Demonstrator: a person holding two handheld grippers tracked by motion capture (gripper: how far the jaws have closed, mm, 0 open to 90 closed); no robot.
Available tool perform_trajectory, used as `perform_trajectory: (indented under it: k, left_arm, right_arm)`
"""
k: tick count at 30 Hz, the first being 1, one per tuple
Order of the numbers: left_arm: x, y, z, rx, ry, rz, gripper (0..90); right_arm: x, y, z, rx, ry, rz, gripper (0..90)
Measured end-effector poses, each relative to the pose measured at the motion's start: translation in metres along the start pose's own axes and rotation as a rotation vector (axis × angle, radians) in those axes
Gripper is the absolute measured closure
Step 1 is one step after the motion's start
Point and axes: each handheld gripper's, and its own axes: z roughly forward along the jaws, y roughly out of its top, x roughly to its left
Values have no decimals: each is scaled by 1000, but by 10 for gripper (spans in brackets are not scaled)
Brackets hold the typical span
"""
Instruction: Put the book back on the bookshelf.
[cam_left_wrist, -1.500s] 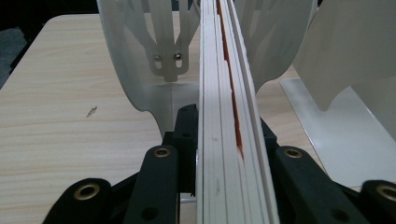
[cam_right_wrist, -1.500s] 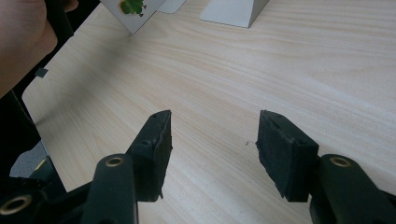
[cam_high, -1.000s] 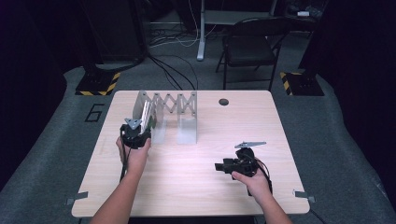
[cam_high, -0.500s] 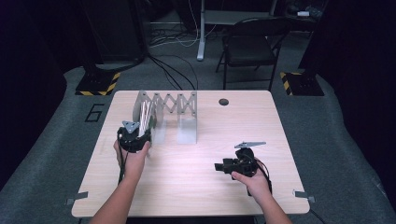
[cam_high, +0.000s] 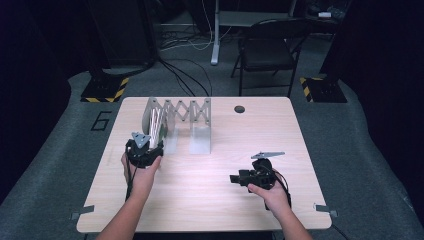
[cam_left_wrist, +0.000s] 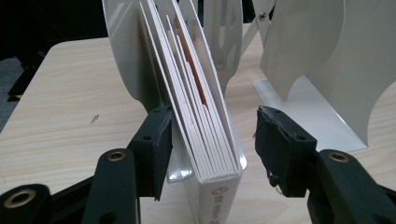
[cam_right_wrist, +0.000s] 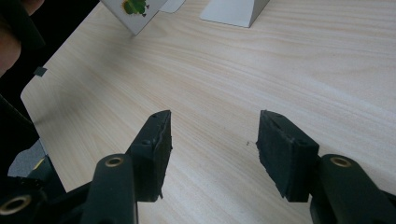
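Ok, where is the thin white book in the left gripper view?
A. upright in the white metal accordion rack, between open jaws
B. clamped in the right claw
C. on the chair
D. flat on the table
A: the thin white book stands on edge against a divider of the white metal accordion rack, with the left claw just opened and its pads off the covers.

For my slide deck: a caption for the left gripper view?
Left claw, just opened, straddles a white book standing in the rack.

White book (cam_left_wrist: 210, 140), upright, in rack (cam_left_wrist: 303, 70)
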Motion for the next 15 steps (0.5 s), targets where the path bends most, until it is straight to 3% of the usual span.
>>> perform_trajectory:
  k: [15]
  left_arm:
    - [6, -3, -18, -7, -42, -33, 427]
  right_arm:
    - [-1, 0, 0, 1, -3, 4, 447]
